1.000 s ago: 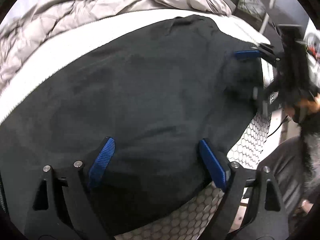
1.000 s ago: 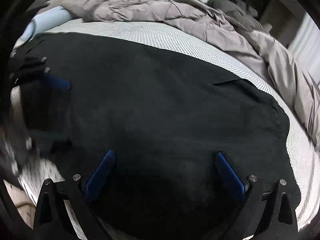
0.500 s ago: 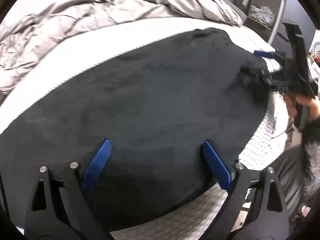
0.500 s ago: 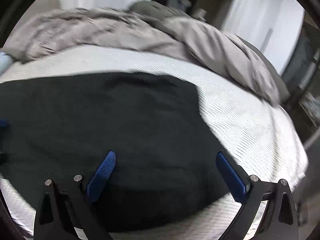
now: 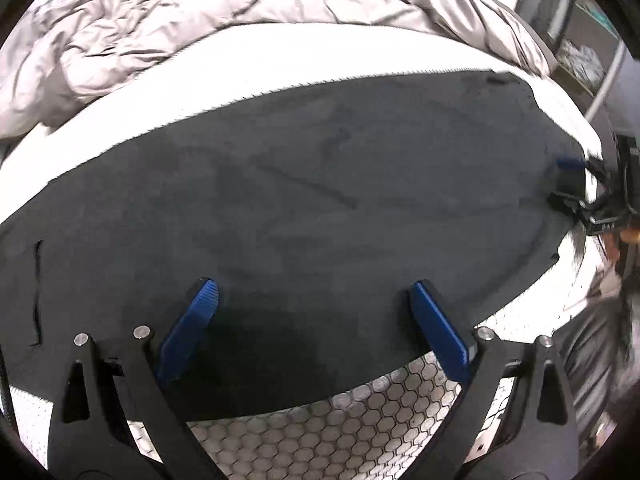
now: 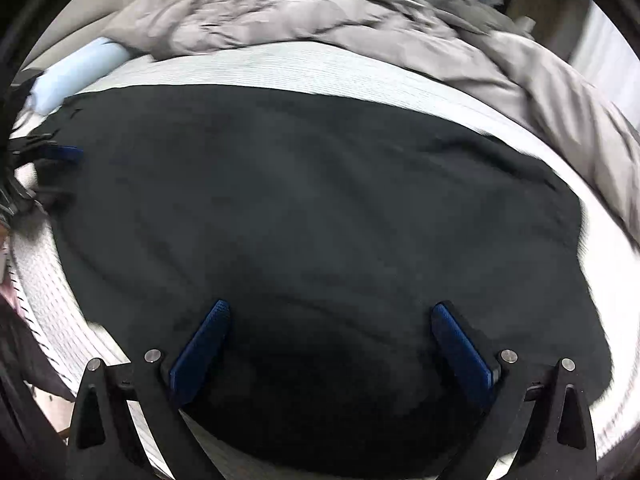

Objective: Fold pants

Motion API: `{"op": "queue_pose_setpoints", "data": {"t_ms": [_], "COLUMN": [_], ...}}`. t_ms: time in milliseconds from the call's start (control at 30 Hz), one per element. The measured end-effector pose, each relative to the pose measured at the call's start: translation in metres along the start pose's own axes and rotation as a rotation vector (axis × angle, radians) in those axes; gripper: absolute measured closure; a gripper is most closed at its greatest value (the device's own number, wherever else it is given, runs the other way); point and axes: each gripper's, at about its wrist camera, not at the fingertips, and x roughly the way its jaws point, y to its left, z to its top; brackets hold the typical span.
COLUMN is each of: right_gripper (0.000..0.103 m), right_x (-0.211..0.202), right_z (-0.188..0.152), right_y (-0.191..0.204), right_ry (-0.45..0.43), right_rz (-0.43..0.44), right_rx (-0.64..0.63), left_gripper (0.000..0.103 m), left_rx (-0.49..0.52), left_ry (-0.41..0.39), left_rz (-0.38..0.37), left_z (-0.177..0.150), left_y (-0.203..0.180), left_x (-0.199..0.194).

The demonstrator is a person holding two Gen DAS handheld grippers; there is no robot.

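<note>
Pants [image 5: 320, 208], dark and spread flat, lie on the mattress [image 5: 248, 64] of a bed; every place below is given relative to them.

Left wrist view. The left tongs [image 5: 312, 320] hang over the near edge of the pants with jaws wide apart; they have just been opening, and nothing is pinched between the blue pads [image 5: 192, 328], which stand clear above the cloth. Beyond the far edge of the pants runs a bare strip of mattress, and past that a crumpled grey duvet [image 5: 200, 8]. At the right end of the pants the right tongs [image 5: 570, 178] show small at the picture's rim, over the cloth's edge; their state cannot be read from here. A honeycomb-patterned mattress side [image 5: 360, 412] shows below the near edge.

Right wrist view. The right tongs [image 6: 330, 344] are spread wide over the near part of the pants [image 6: 312, 220], holding nothing. The left tongs [image 6: 56, 164] appear at the left end of the pants. A pale blue pillow [image 6: 76, 72] lies beyond that end, the duvet [image 6: 320, 12] beyond the far edge.

Progress, as judged: the pants look smoothed out, possibly doubled leg on leg, though that cannot be confirmed. The end-to-end folds appear still to be made.
</note>
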Motion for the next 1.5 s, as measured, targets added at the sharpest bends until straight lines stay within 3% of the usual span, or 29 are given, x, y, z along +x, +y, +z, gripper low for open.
{"op": "queue_pose_setpoints", "data": {"t_ms": [67, 167, 233, 367, 467, 567, 667, 700, 733, 767, 800, 833, 867, 1033, 1167, 1300, 1367, 1400, 1433, 1500], "right_gripper": [0.001, 0.001, 0.001, 0.001, 0.001, 0.001, 0.003, 0.013, 0.033, 0.046, 0.067, 0.078, 0.080, 0.089, 0.090, 0.089, 0.085, 0.074, 0.047, 0.020], "right_x": [-0.006, -0.024, -0.042, -0.053, -0.041, -0.020, -0.007, -0.007, -0.007, -0.006, -0.005, -0.003, -0.004, -0.040, -0.058, -0.062, -0.057, -0.052, -0.045, -0.030], "right_z": [-0.014, -0.030, -0.047, -0.075, -0.092, -0.090, -0.081, -0.079, -0.075, -0.073, -0.070, -0.064, -0.060, -0.022, 0.051, 0.123, 0.154, 0.165, 0.173, 0.173], "right_y": [-0.025, -0.063, -0.082, -0.132, -0.158, -0.177, -0.192, -0.196, -0.202, -0.204, -0.204, -0.207, -0.209, -0.176, -0.105, -0.001, 0.054, 0.083, 0.112, 0.159], "right_ry": [-0.015, -0.107, -0.168, -0.226, -0.224, -0.252, -0.335, -0.349, -0.353, -0.356, -0.350, -0.341, -0.341, -0.396, -0.410, -0.406, -0.377, -0.348, -0.299, -0.187], "right_rz": [0.005, 0.019, 0.073, 0.193, 0.313, 0.424, 0.461, 0.456, 0.427, 0.402, 0.372, 0.354, 0.343, 0.217, 0.230, 0.343, 0.450, 0.523, 0.608, 0.710], "right_rx": [0.109, 0.289, 0.426, 0.709, 0.879, 0.970, 1.034, 1.041, 1.043, 1.041, 1.044, 1.051, 1.056, 0.888, 0.675, 0.405, 0.269, 0.197, 0.107, -0.070], "left_gripper": [0.007, 0.007, 0.007, 0.007, 0.007, 0.005, 0.003, 0.003, 0.003, 0.003, 0.003, 0.003, 0.004, 0.004, 0.004, 0.005, 0.005, 0.005, 0.005, 0.005], "left_rx": [-0.031, -0.030, -0.025, 0.047, 0.132, 0.197, 0.204, 0.200, 0.195, 0.181, 0.164, 0.147, 0.124, -0.016, -0.154, -0.306, -0.366, -0.395, -0.414, -0.440], "left_ry": [-0.055, -0.115, -0.129, -0.096, -0.077, -0.034, -0.034, -0.035, -0.036, -0.040, -0.042, -0.044, -0.049, -0.122, -0.181, -0.233, -0.243, -0.243, -0.243, -0.241], "left_rz": [-0.027, -0.082, -0.105, -0.177, -0.173, -0.149, -0.135, -0.143, -0.153, -0.168, -0.180, -0.188, -0.191, -0.152, -0.099, -0.039, -0.005, 0.018, 0.032, 0.049], "left_z": [0.006, 0.013, 0.019, 0.020, 0.017, 0.010, 0.006, 0.005, 0.004, 0.004, 0.005, 0.006, 0.008, 0.013, 0.005, -0.015, -0.024, -0.029, -0.033, -0.038], "left_y": [-0.003, -0.019, -0.039, -0.091, -0.128, -0.152, -0.164, -0.165, -0.164, -0.161, -0.155, -0.152, -0.144, -0.084, -0.018, 0.052, 0.082, 0.096, 0.106, 0.125], "left_x": [-0.012, -0.018, -0.012, 0.013, 0.026, 0.041, 0.046, 0.045, 0.043, 0.041, 0.039, 0.037, 0.034, 0.005, -0.021, -0.041, -0.046, -0.048, -0.050, -0.051]}}
